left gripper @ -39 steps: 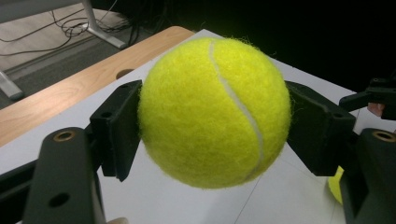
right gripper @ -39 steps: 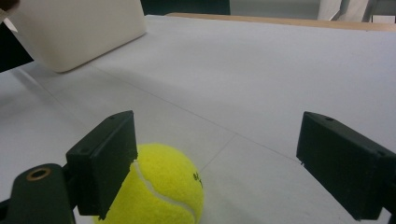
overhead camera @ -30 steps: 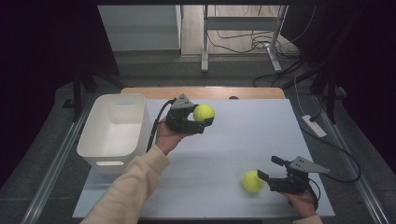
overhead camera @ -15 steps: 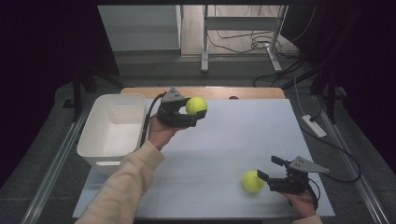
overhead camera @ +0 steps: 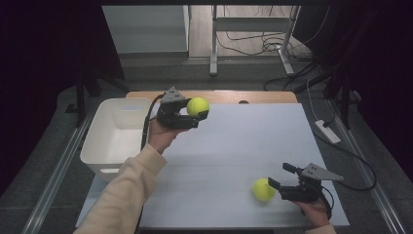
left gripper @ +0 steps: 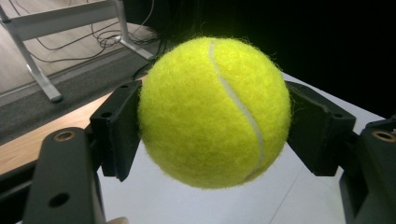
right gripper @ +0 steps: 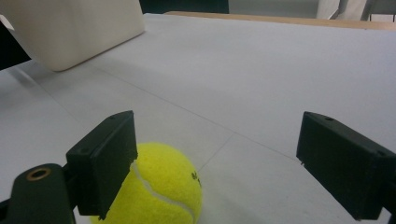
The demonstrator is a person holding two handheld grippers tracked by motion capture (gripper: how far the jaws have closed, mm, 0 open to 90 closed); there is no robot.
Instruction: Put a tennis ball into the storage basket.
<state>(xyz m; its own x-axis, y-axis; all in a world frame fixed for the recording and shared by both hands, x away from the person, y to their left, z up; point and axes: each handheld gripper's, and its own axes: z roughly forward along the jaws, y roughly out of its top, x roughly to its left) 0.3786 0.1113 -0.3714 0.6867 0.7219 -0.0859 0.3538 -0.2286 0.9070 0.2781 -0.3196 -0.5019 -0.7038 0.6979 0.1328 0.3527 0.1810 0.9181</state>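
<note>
The left claw (overhead camera: pixel 195 117) is clamped on a fuzzy yellow-green tennis ball (overhead camera: pixel 197 106); in the left gripper view its two black pads press the held ball (left gripper: pixel 212 112) from either side, and nothing touches the ball from beneath. Compared with a second ago, this hand has carried the ball up and toward the far left of the white tabletop (overhead camera: pixel 243 146), so it is now closer to the open white plastic bin (overhead camera: pixel 92 151) standing at the tabletop's left edge. The ball is not yet over the bin; it hangs above the tabletop just beside the bin's near-right rim. That shift suggests the ball is on its way to the bin, with the carry still to finish and the release still to come.

The right claw (overhead camera: pixel 282 183) stands wide open and holds nothing. It has not shifted over that second. A second yellow-green tennis ball (overhead camera: pixel 263 189) lies on the tabletop in front of it; in the right gripper view this resting ball (right gripper: pixel 159 191) sits close against the left-hand pad, well apart from the other pad. Whether that pad touches it cannot be told. It looks like the next ball to be picked up.
</note>
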